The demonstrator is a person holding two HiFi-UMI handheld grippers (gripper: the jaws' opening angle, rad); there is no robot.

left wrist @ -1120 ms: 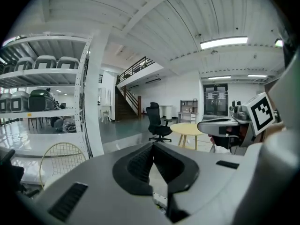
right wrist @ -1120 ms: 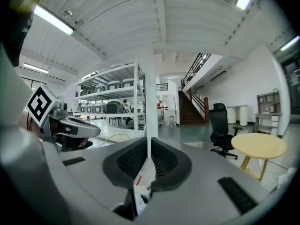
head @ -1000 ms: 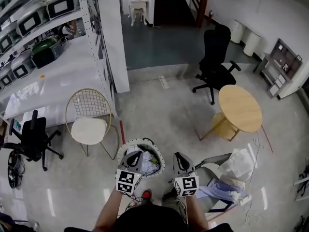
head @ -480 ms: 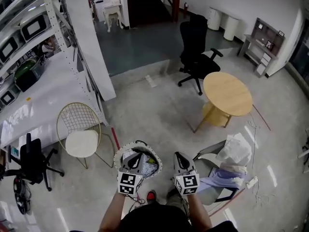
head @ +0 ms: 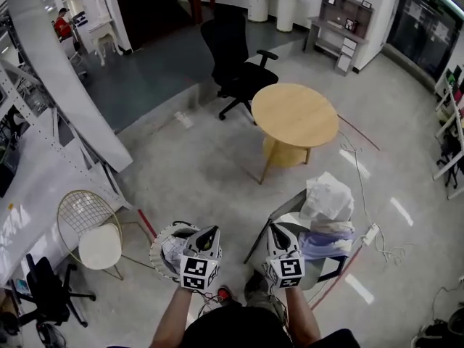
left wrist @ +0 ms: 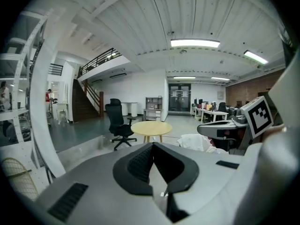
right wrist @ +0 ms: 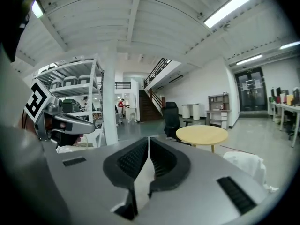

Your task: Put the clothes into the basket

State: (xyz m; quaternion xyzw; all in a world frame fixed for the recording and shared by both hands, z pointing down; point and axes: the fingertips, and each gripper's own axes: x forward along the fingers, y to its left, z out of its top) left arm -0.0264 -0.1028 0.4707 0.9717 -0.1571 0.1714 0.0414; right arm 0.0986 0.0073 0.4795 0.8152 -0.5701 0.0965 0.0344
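The round basket (head: 161, 239) stands on the floor at lower left with crumpled clothes (head: 174, 248) in it. My left gripper (head: 209, 231) hangs just right of its rim, shut and empty. My right gripper (head: 275, 228) is level beside it, also shut with nothing between the jaws. Right of it stands a grey chair (head: 291, 228) piled with a white garment (head: 328, 198) and a lavender one (head: 320, 243). Both gripper views look level across the room. The left gripper (left wrist: 152, 145) faces the white garment (left wrist: 194, 142); the right gripper (right wrist: 148, 138) has the white garment (right wrist: 246, 163) at its right.
A round wooden table (head: 293, 114) stands beyond the chair, with a black office chair (head: 233, 56) behind it. A gold wire chair (head: 90, 227) and a white shelving post (head: 65, 85) are at the left. A cable (head: 373, 234) runs across the floor at the right.
Both grippers have swung to the right together, staying shut. The left one has left its place over the basket and the clothes chair now lies close by the right one.
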